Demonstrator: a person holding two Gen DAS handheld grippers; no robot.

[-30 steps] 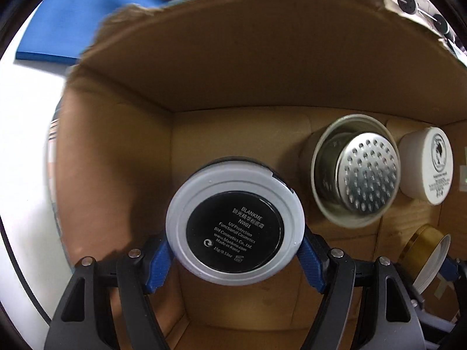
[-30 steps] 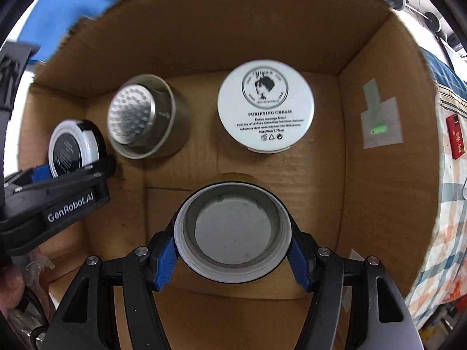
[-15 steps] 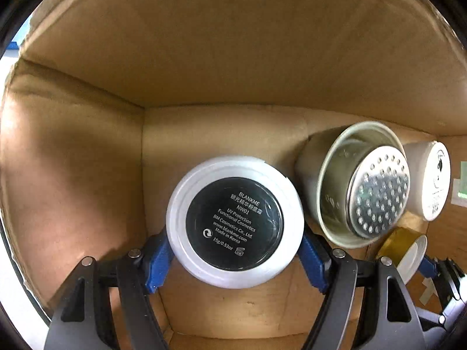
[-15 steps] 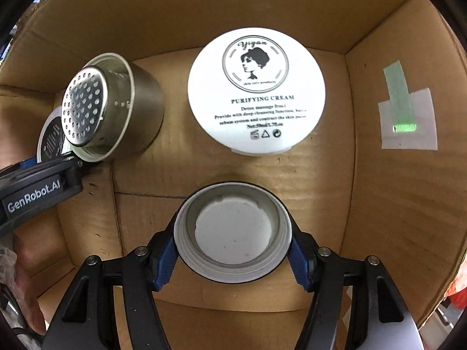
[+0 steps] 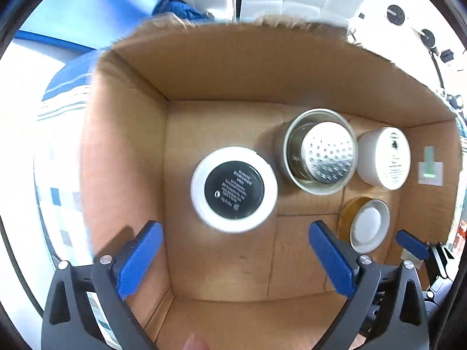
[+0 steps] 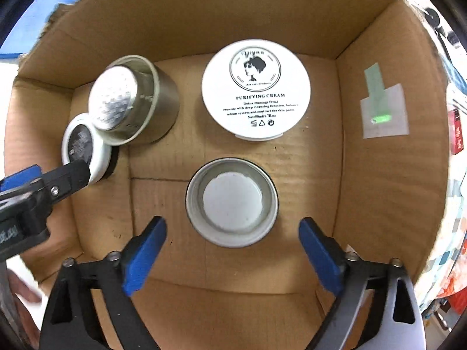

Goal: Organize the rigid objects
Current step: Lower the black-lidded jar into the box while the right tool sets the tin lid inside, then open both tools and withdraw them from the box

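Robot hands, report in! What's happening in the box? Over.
Left gripper, right gripper just opened, empty. Compact, lid down in box. Nothing blocking.

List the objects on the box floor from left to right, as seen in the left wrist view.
black-and-white compact → perforated metal cup → gold-sided lid → white cream jar

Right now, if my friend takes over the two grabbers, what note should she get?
Left gripper: jaws just opened wide, nothing between them. The round white compact with the black label sits free on the floor of the brown cardboard box.
Right gripper: jaws also just opened, empty. The gold-sided jar with the white inside rests on the box floor.
Already in the box: the shiny perforated metal cup and the white purifying cream jar.
Done: four things are in the box.
Left: lift both grippers out. No other things to sort are in view.
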